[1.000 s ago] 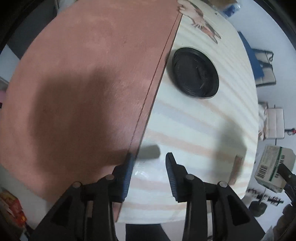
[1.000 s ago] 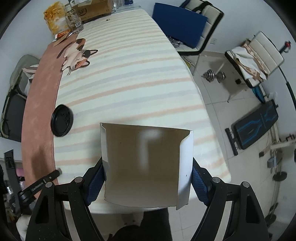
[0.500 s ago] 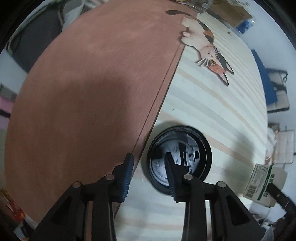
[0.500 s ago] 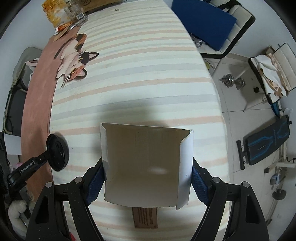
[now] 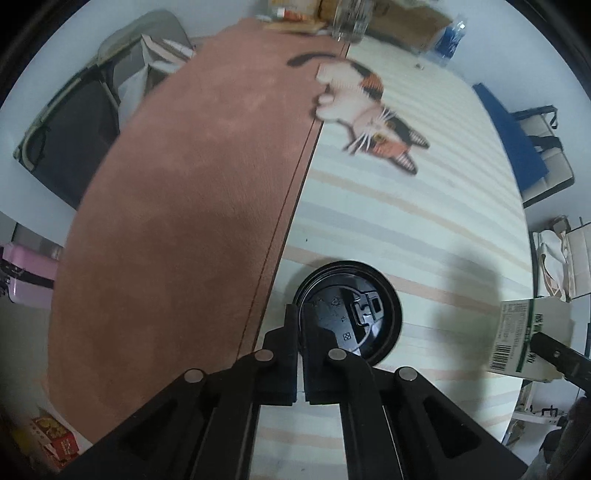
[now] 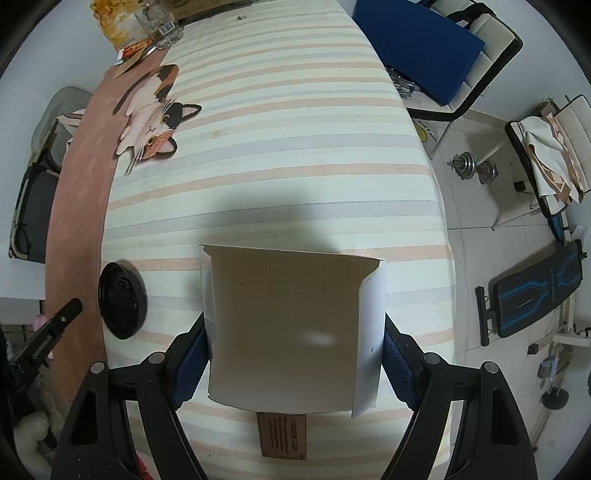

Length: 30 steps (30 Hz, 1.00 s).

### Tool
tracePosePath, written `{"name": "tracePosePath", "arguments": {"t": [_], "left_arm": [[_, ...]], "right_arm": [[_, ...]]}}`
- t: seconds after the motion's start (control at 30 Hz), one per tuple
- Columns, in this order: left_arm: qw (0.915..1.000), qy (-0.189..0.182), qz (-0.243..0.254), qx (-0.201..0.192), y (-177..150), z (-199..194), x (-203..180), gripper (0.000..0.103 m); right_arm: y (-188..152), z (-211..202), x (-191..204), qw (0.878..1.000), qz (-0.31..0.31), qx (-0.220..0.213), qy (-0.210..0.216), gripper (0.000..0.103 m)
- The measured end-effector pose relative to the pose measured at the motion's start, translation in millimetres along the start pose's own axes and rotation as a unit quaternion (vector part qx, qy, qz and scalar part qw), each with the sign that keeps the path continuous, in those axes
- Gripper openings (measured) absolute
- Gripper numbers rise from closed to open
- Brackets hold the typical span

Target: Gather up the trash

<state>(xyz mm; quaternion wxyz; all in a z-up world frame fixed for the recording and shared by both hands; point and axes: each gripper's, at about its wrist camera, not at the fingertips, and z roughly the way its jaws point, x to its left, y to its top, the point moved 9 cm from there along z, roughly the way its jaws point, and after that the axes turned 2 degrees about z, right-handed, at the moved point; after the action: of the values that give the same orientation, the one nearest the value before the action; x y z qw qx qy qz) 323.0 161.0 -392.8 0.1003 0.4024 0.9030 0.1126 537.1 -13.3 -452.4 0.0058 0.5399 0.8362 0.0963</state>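
Observation:
A round black plastic lid (image 5: 354, 314) hangs just above the striped tablecloth, near the seam with the brown cloth. My left gripper (image 5: 300, 325) is shut on the lid's left rim and points steeply down. In the right wrist view the same lid (image 6: 123, 299) sits at the left, tilted, with a left gripper finger (image 6: 55, 325) beside it. My right gripper (image 6: 293, 332) is shut on an open white carton box (image 6: 288, 325), pads pressed on its two side walls, held over the table's near part. The box (image 5: 524, 336) also shows at the right edge of the left wrist view.
A cat-shaped mat (image 6: 151, 122) lies farther up the table (image 6: 295, 110). A glass jar (image 6: 159, 22) and a snack bag (image 6: 114, 18) stand at the far end. A brown label (image 6: 282, 434) lies by the near edge. Chairs, a dumbbell (image 6: 474, 168) and a bench (image 6: 535, 291) stand to the right.
My left gripper moved up the table onto the black lid, shut its jaws on the rim and rose. My right gripper carried the box leftward over the table, then held still.

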Motion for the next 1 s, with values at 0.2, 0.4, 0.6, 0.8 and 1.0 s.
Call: {"name": "tracePosePath", "arguments": {"t": [0.2, 0.4, 0.6, 0.8, 1.0], "left_arm": [[0.9994, -0.028, -0.017, 0.009, 1, -6, 15, 0.002], [0.9861, -0.099, -0.088, 0.099, -17, 59, 17, 0.003], [0.9821, -0.113, -0.115, 0.098, -28, 59, 19, 0.009], [0.9831, -0.121, -0.114, 0.077, -29, 49, 13, 0.021], [0.9826, -0.141, -0.101, 0.067, -33, 44, 7, 0.027]], "right_arm": [[-10, -9, 1, 1.000, 0.005, -0.004, 0.010, 0.084], [-14, -14, 0, 1.000, 0.013, -0.008, 0.013, 0.084], [-12, -15, -2, 1.000, 0.011, -0.010, 0.010, 0.084], [-11, -12, -3, 1.000, 0.008, -0.007, 0.013, 0.084], [-6, -11, -6, 1.000, 0.010, -0.006, 0.017, 0.084]]}}
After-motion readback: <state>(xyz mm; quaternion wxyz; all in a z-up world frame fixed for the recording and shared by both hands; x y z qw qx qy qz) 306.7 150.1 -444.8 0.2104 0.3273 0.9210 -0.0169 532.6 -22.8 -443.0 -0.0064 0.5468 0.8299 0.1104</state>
